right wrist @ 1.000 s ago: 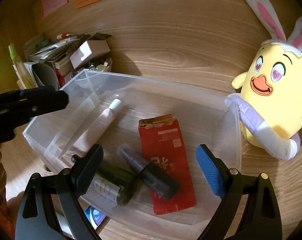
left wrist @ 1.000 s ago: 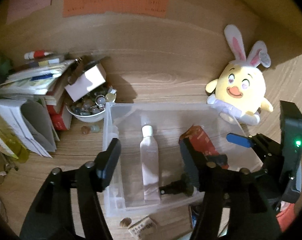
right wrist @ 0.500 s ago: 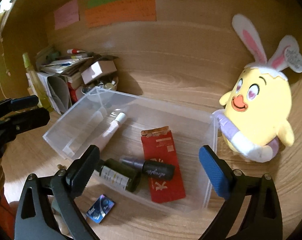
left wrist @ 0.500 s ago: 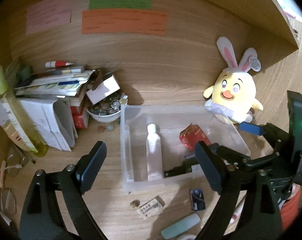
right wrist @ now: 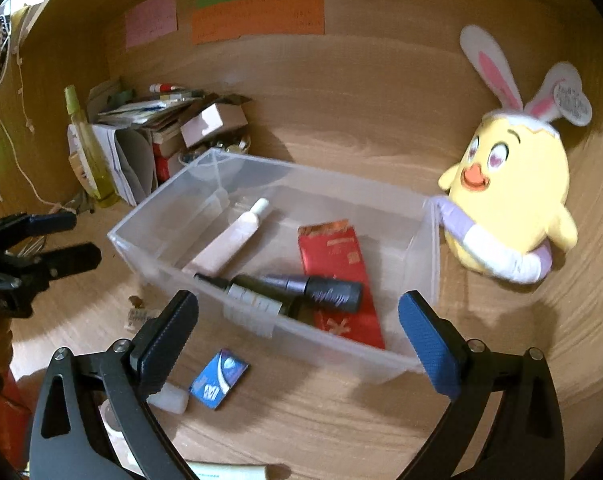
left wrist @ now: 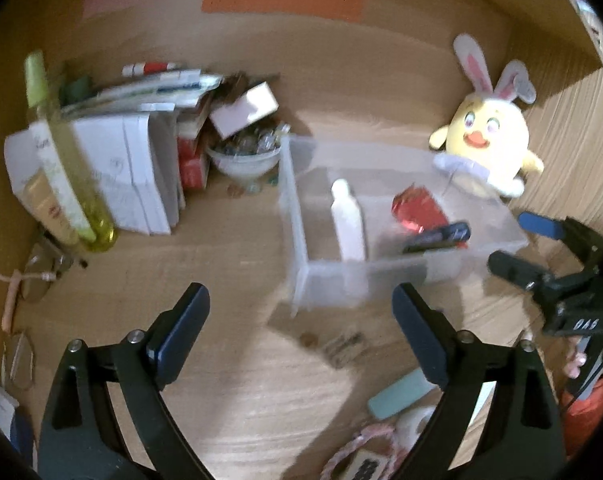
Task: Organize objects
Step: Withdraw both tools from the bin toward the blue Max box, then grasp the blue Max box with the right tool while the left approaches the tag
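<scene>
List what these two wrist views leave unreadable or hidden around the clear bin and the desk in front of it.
- Sticky notes, right wrist view: writing too small to read.
- Small items by the coin, left wrist view: motion blur hides what they are.
- Dark bottle in the clear bin, right wrist view: label smeared behind the bin's front wall.
- White object, right wrist view: cut off by the bottom edge.

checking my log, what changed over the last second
Both hand-held grippers, left and right, pulled back from the clear bin, open and empty throughout. The tube, red packet and two dark bottles stayed in the bin.
</scene>
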Available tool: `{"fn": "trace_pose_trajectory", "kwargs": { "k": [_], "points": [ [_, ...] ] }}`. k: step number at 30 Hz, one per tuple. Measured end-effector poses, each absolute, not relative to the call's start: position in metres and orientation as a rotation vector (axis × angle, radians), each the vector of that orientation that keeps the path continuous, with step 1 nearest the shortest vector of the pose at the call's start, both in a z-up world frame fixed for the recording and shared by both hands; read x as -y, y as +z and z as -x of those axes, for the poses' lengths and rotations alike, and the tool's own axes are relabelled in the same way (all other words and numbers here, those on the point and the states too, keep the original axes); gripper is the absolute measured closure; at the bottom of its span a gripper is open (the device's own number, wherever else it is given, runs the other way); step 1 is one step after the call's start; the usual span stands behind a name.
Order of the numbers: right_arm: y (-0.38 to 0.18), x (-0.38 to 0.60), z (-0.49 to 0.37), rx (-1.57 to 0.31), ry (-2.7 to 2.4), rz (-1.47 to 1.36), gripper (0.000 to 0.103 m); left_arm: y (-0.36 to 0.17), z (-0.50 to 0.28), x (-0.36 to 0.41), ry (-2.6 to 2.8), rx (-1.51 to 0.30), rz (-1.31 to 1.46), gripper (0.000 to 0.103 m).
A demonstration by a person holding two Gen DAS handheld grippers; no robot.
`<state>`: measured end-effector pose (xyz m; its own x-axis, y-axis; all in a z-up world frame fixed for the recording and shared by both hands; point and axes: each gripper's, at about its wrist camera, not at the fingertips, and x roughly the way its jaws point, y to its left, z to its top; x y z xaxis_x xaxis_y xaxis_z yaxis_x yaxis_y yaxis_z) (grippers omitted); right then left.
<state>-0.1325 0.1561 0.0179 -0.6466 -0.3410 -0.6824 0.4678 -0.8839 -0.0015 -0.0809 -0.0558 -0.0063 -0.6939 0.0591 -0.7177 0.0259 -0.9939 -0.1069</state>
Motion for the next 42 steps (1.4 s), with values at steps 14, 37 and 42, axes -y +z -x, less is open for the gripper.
{"fn": "trace_pose_trajectory", "kwargs": {
  "k": [14,37,42],
  "points": [
    [-0.005,-0.144,0.105,-0.268,-2.447,-1.055,0.003,-0.057,0.077,0.062,2.749,0.227,1.396,0.010],
    [-0.059,-0.119,0.118,-0.274,-2.305,-1.219,0.035,-0.066,0.078,0.039,2.616,0.141,1.393,0.051],
    [-0.059,-0.115,0.115,-0.340,-2.316,-1.170,0.054,-0.066,0.082,0.033,2.609,0.118,1.391,0.063]
  ]
}}
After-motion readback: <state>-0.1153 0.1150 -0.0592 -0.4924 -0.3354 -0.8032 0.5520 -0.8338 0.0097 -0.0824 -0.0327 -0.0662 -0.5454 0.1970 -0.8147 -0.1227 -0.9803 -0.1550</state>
